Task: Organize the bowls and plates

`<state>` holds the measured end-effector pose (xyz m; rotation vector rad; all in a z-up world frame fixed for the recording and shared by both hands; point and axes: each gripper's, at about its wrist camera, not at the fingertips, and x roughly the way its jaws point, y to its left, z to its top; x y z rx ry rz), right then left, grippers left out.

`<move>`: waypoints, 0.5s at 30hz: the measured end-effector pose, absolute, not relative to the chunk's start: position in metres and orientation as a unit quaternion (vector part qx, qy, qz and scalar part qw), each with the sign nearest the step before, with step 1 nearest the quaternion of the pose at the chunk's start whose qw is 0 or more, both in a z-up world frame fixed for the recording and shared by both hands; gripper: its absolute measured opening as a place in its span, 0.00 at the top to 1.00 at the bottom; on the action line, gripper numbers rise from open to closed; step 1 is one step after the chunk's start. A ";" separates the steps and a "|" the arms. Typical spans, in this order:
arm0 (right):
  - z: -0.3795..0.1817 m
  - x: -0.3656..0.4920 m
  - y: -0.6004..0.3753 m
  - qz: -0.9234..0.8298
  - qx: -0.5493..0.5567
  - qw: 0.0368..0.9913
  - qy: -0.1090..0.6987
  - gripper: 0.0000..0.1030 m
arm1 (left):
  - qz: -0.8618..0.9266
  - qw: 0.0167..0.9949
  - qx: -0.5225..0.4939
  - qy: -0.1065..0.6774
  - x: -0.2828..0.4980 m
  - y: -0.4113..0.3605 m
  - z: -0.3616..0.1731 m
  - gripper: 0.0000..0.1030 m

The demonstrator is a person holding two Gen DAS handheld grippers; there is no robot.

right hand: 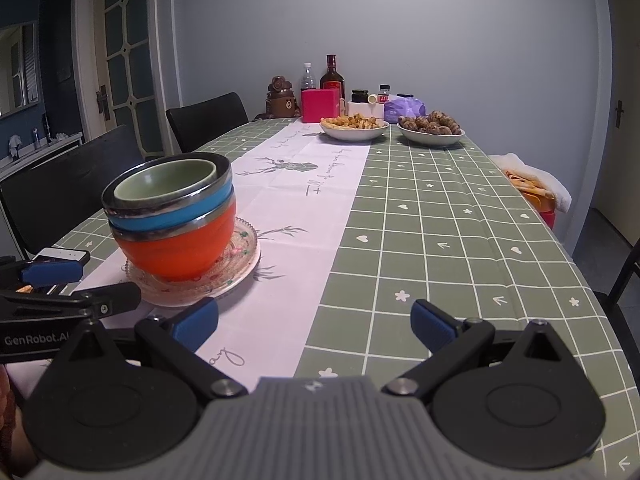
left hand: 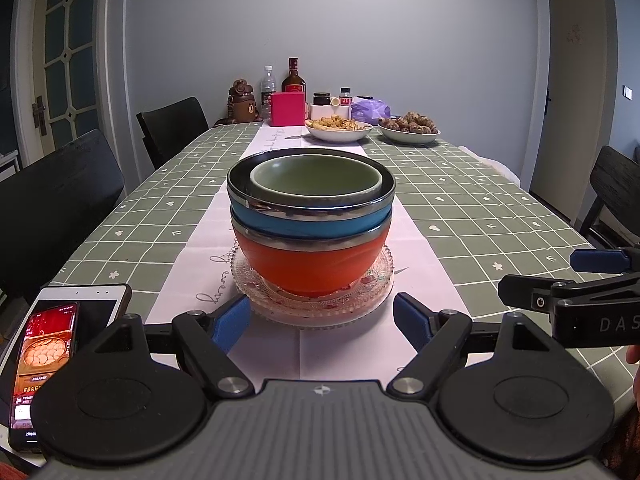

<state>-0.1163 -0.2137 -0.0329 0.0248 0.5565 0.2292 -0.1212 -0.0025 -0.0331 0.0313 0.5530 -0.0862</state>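
Both tools wide, empty: left tool (left hand: 322, 316), right tool (right hand: 314, 320). Bowl stack (left hand: 311, 220) on glass plate (left hand: 256, 304) looks top-heavy; a nudge could slide it.

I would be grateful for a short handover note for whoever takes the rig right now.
Left gripper: open, empty, facing the stack.
Right gripper: open, empty, to the stack's right.
Stack: green bowl nested in blue bowl, in orange bowl, on the glass plate, on the white runner.
Done: bowls nested on the plate.
Left: apparently nothing nearby; two food dishes at the far end stay.
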 end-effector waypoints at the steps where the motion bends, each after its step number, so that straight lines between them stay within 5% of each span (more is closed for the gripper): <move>1: -0.033 -0.116 -0.214 0.113 0.013 0.955 0.275 0.03 | -0.043 0.961 0.016 0.273 -0.121 -0.003 -0.033 0.08; 15: -0.034 -0.115 -0.214 0.110 0.018 0.954 0.279 0.03 | -0.046 0.962 0.021 0.270 -0.122 -0.004 -0.032 0.08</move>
